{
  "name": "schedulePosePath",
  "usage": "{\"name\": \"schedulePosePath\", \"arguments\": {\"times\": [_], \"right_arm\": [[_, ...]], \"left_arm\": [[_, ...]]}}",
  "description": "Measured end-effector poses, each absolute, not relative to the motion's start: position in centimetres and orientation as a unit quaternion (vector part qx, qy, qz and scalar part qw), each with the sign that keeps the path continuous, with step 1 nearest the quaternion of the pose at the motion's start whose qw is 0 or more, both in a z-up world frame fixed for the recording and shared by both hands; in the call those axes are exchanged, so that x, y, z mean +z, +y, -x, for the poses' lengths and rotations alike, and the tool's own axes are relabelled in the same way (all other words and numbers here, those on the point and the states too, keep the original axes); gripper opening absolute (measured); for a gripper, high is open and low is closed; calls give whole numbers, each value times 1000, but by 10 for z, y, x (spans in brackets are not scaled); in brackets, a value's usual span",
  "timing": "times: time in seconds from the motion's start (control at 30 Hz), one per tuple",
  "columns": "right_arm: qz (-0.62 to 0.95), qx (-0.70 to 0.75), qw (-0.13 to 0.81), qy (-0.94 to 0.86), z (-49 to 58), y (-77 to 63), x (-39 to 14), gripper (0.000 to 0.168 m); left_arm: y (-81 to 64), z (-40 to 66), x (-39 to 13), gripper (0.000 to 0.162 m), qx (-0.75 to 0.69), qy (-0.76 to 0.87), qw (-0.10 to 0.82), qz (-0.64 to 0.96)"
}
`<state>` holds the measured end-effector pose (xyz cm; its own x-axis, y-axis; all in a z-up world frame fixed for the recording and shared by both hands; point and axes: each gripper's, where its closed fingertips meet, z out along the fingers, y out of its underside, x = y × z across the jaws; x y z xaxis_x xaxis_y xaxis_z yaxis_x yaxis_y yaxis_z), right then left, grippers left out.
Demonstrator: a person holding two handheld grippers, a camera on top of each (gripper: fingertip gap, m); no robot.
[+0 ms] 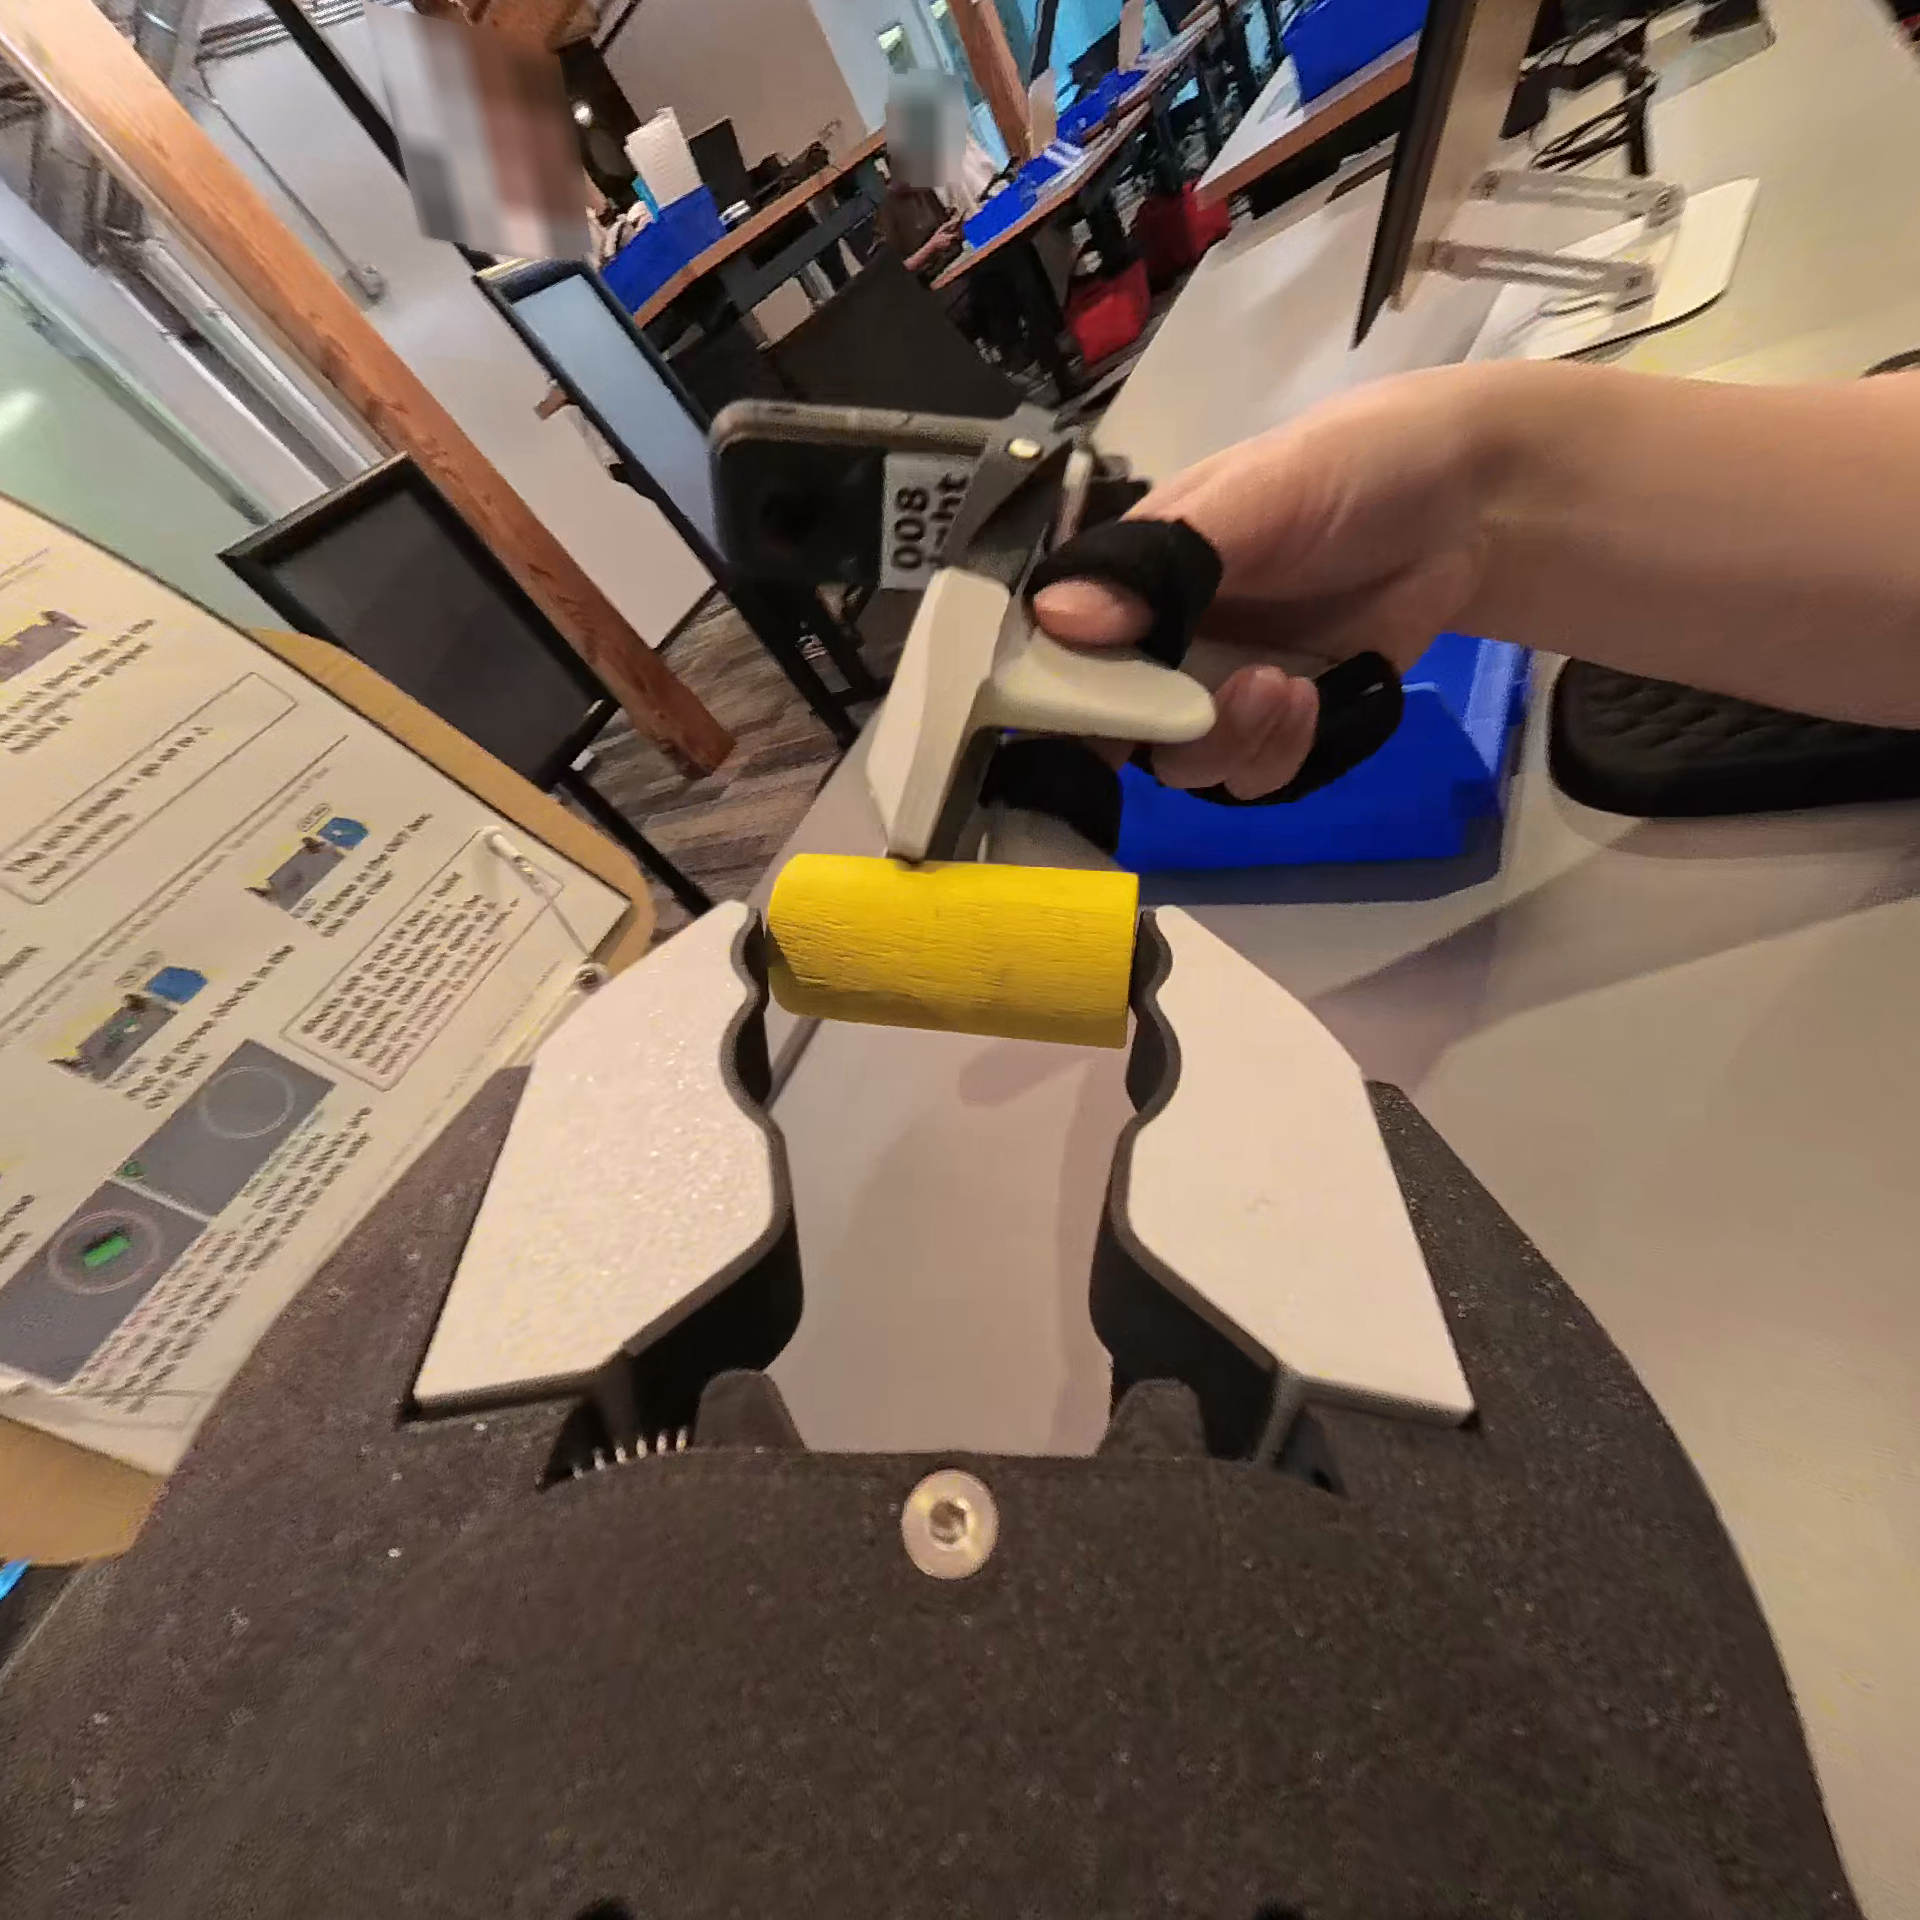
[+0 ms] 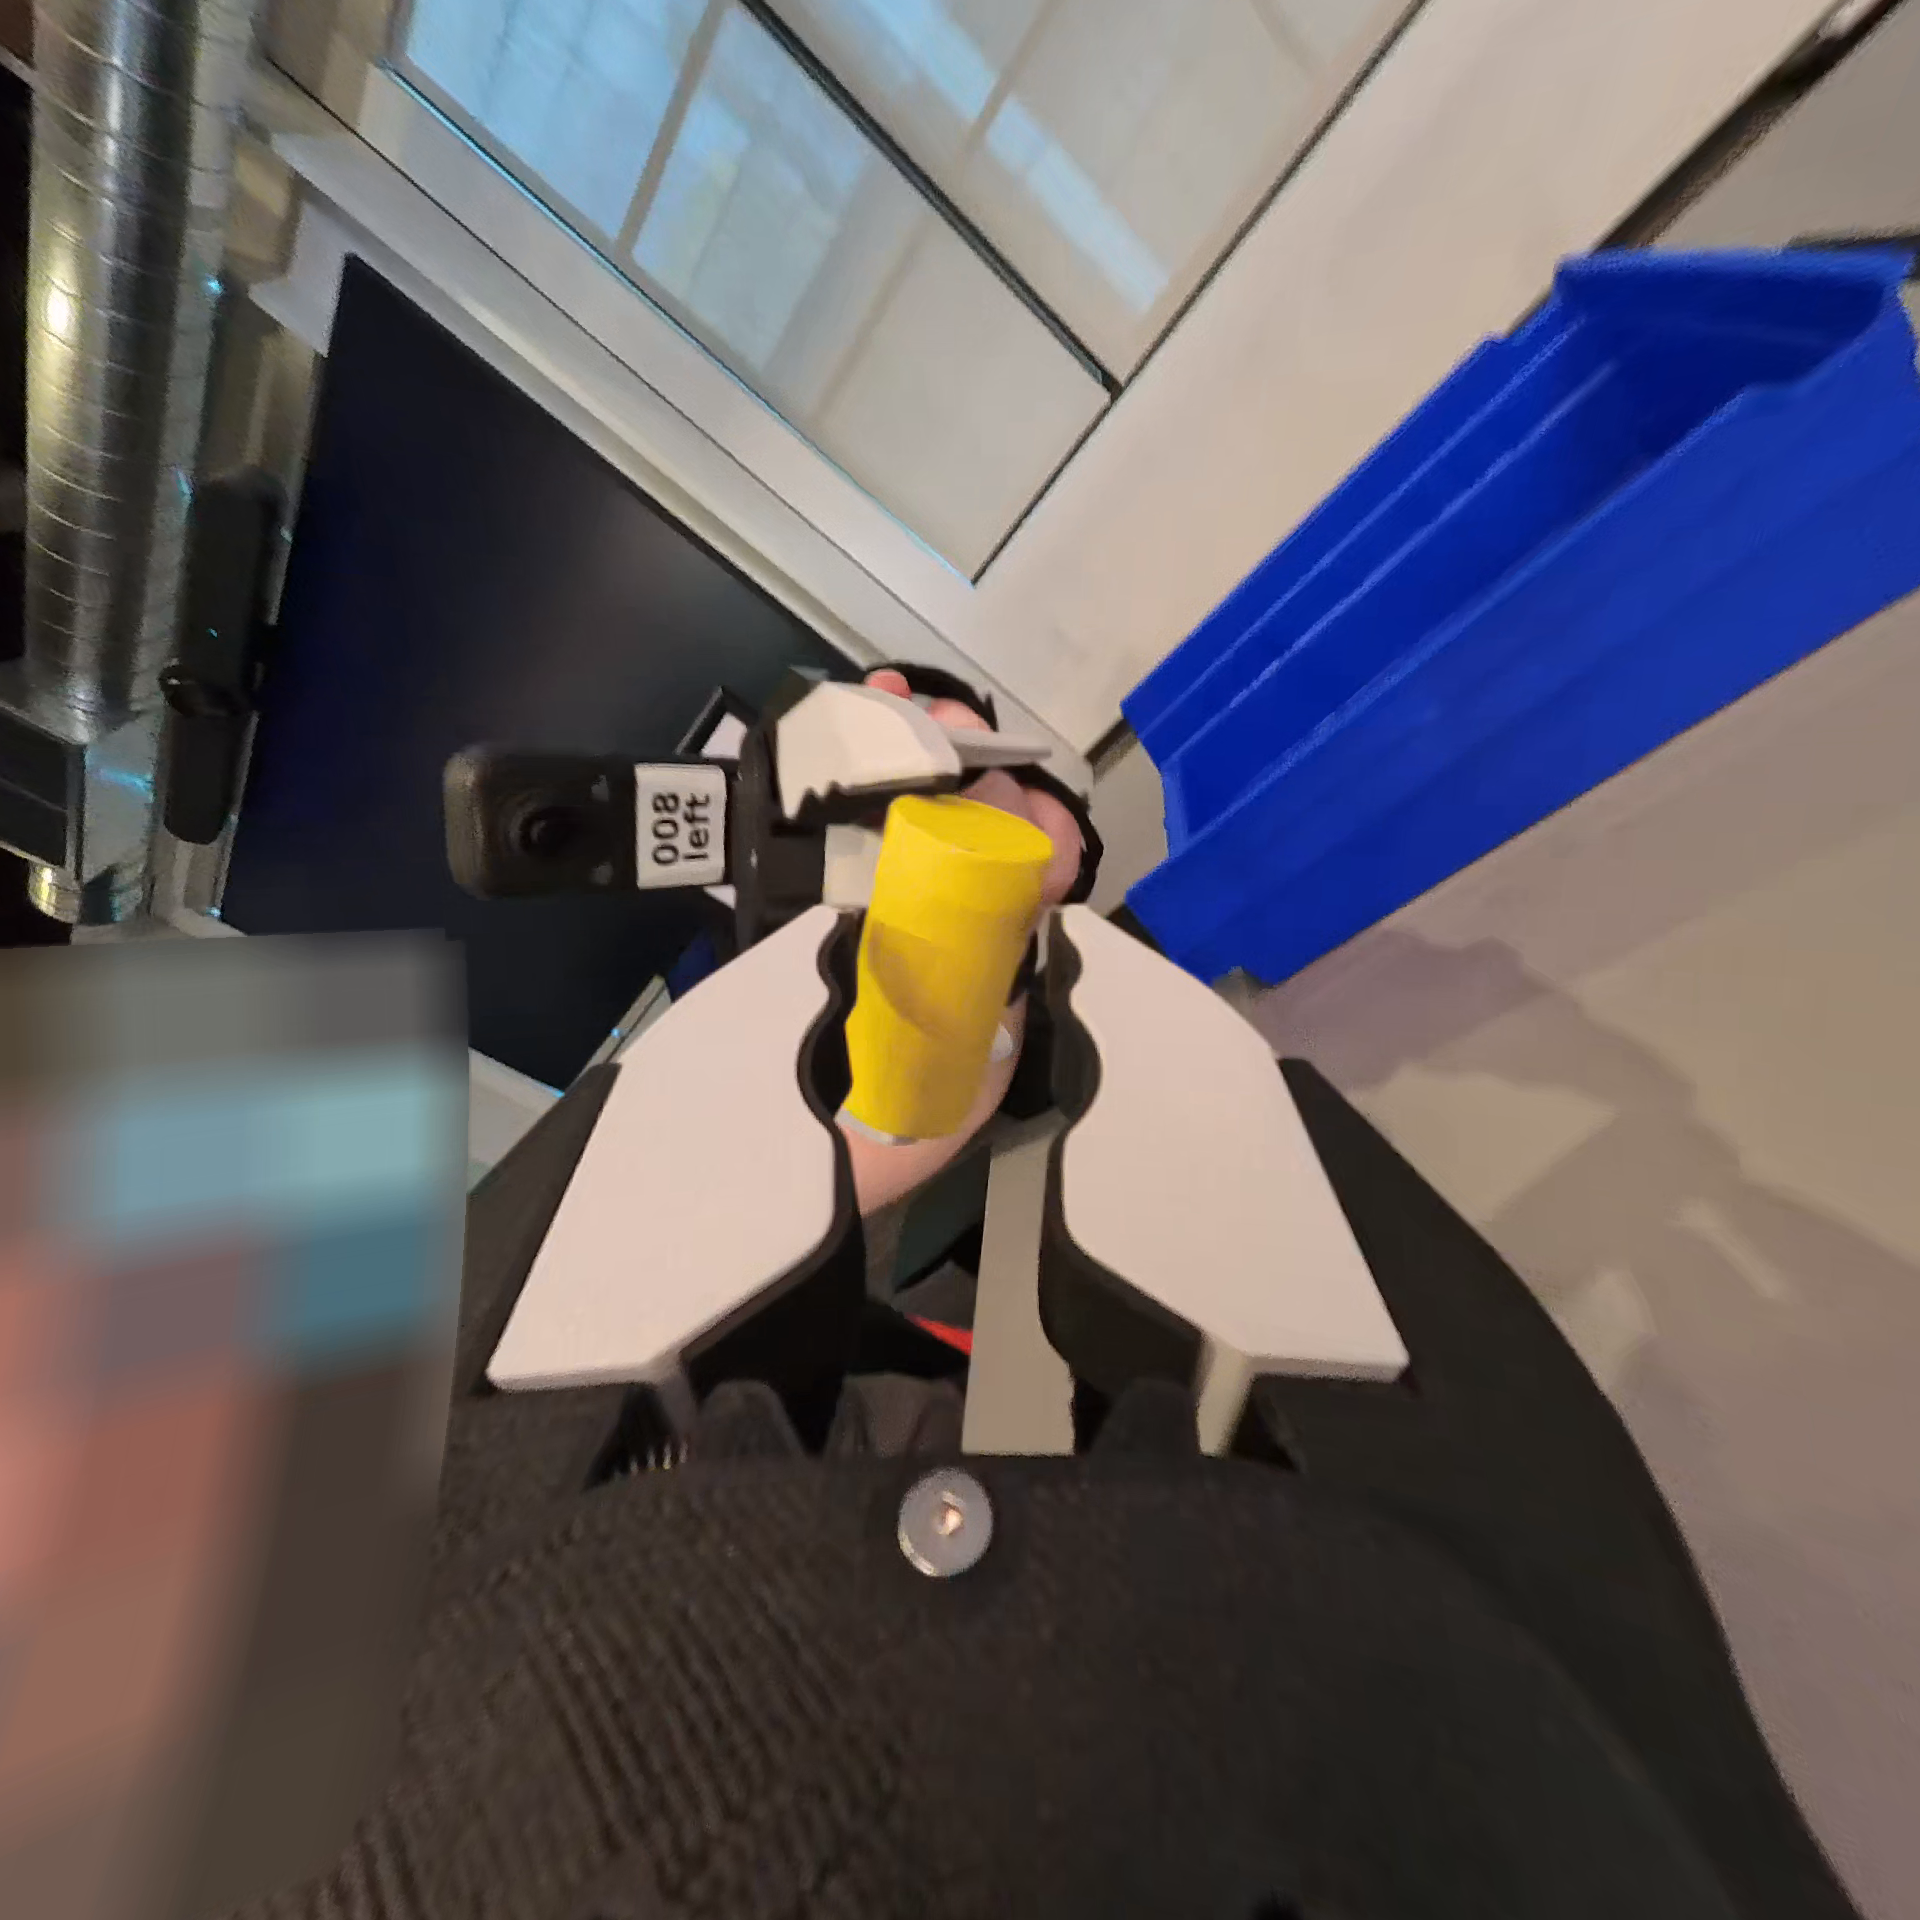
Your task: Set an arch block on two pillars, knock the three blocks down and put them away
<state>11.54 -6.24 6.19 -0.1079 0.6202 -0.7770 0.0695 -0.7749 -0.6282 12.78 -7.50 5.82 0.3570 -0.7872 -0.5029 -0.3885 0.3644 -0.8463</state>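
Left tool (image 1: 951, 961) clamps my yellow cylinder block (image 1: 951, 948) by its two flat ends, block lying crosswise between the fingertips, lifted clear of the grey table (image 1: 1662, 1195). Right tool (image 2: 940, 1023) faces it with fingers parted on either side of the same block; in the right wrist view I cannot tell if they touch it. In the left wrist view one right tool finger (image 1: 935, 717) meets the block's top edge, my right hand (image 1: 1278, 603) behind it. Blue bin (image 2: 1538, 582) sits on the table just beyond, to the right. Instruction sheet (image 1: 187, 997) at left.
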Motion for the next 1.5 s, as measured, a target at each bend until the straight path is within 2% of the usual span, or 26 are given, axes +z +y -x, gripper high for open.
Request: {"name": "schedulePosePath", "arguments": {"times": [0.1,0.23,0.37,0.43,0.53,0.6,0.67,0.77,0.93,1.37,1.5], "right_arm": [[635,702,169,-275,-108,-67,54,36],[620,718,81,-306,-99,-90,42,35],[615,719,104,-307,-88,-85,38,34],[619,700,159,-319,-81,-76,32,33],[623,628,318,-341,-70,-48,16,33],[652,517,418,-365,-68,-18,-14,33],[683,388,473,-400,-73,13,-51,33],[715,301,465,-425,-80,40,-89,33],[733,249,436,-459,-77,56,-125,33],[761,228,397,-459,-97,53,-136,33],[761,218,401,-460,-98,51,-136,34]], "left_arm": [[-80,-127,52,67,-184,550,608,542],[-84,-122,46,67,-180,560,603,539],[-78,-110,41,67,-164,547,601,559],[-74,-100,40,70,-176,521,595,585],[-70,-75,42,85,-200,475,590,622],[-66,-53,46,82,-195,440,603,636],[-62,-31,49,80,-185,414,608,652],[-55,2,55,70,-167,374,617,672],[-35,61,60,67,-111,318,618,711],[0,104,24,68,-89,265,571,772],[25,123,-7,68,-57,242,504,827]]}}
